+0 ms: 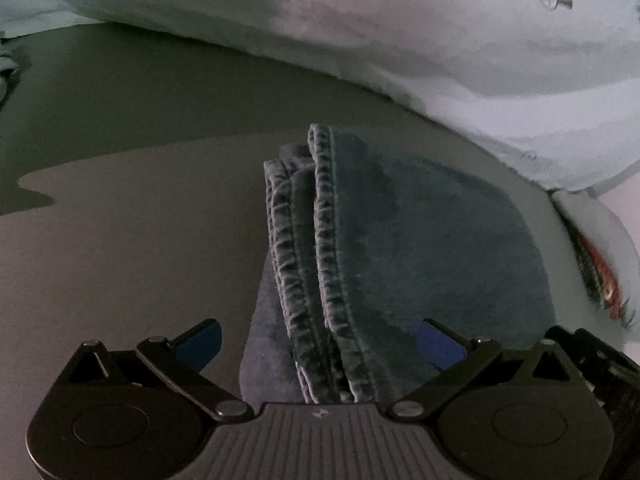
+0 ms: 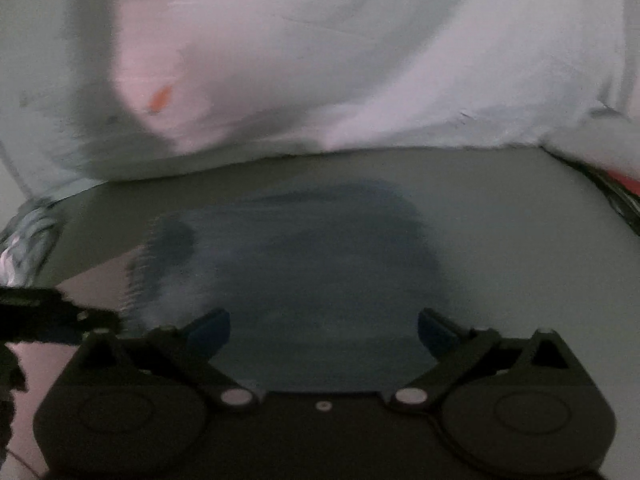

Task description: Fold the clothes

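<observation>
Now your left gripper (image 1: pixel 320 344) hangs over the folded jeans (image 1: pixel 360 248), its jaws wide apart and the blue pads pressing on nothing. Your right gripper (image 2: pixel 324 332) is wide apart too, with blurry jeans below it. They lie on the grey table (image 1: pixel 120 240), near the pale sheet (image 1: pixel 440 52).

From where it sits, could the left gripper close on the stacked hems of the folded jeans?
Probably yes. The left gripper stands open with the stitched hems of the folded jeans running straight between its blue fingers. Nothing lies over them; the pale printed cloth sits farther back.
</observation>
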`<state>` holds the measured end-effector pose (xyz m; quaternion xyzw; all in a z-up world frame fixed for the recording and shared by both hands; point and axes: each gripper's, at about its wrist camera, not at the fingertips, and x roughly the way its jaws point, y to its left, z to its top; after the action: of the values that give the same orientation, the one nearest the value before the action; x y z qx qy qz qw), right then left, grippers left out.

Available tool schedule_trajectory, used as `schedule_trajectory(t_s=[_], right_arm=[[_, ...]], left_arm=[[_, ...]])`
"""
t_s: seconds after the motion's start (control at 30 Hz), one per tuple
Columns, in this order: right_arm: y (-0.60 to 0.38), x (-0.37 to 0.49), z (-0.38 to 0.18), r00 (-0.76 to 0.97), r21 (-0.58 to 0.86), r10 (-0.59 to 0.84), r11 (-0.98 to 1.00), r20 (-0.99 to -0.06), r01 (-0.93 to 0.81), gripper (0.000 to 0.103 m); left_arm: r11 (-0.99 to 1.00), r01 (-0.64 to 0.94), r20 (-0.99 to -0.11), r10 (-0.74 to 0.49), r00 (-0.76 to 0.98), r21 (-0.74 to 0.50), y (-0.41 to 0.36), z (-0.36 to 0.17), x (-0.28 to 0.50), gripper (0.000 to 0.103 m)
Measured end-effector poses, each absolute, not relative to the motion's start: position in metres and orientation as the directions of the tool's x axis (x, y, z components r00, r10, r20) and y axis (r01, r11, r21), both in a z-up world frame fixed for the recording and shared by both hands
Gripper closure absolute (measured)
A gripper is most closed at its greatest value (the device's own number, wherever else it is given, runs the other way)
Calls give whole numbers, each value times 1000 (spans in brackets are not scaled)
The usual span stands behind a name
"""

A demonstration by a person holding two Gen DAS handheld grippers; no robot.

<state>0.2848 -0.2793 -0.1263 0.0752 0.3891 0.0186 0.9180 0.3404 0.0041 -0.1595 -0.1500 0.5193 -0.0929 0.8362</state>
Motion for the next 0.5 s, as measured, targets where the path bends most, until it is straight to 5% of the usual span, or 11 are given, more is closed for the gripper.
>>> schedule_trajectory(t_s=[0.5], right_arm=[[-323, 315, -150, 639, 155, 37, 980, -768, 129, 1]], left_arm=[[944, -5, -882, -308, 358, -331, -2, -189, 383, 0]])
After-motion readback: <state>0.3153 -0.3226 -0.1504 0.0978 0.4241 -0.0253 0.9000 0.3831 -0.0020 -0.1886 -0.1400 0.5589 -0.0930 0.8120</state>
